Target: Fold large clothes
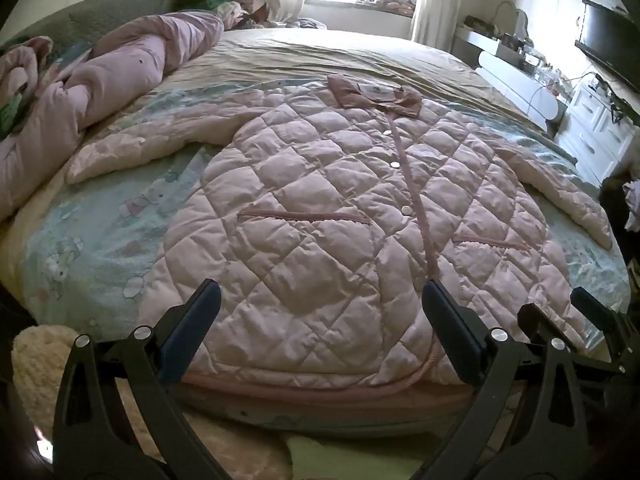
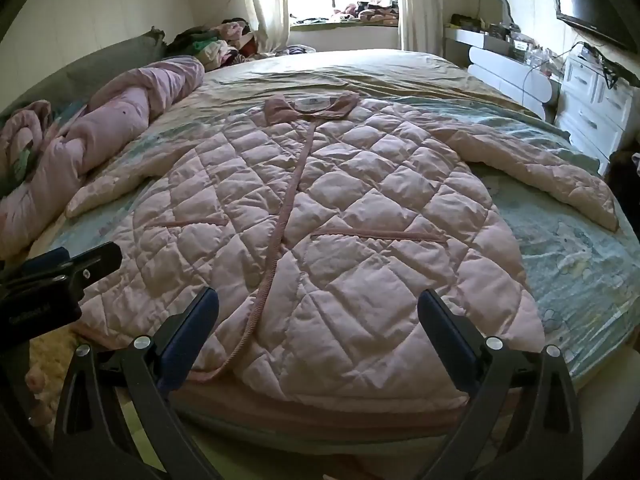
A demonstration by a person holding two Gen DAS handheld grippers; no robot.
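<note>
Quilted pink coat lies flat, sleeves spread, on the bed; a rumpled pink duvet sits at ten o'clock. Left tool and right tool hang spread, holding nothing.

Showing 1 quilted pink coat w/ 2 sleeves, 2 pockets, 3 snaps; 1 rolled duvet lying at 10 o'clock; 2 claws: left claw, right claw; 1 bed.
</note>
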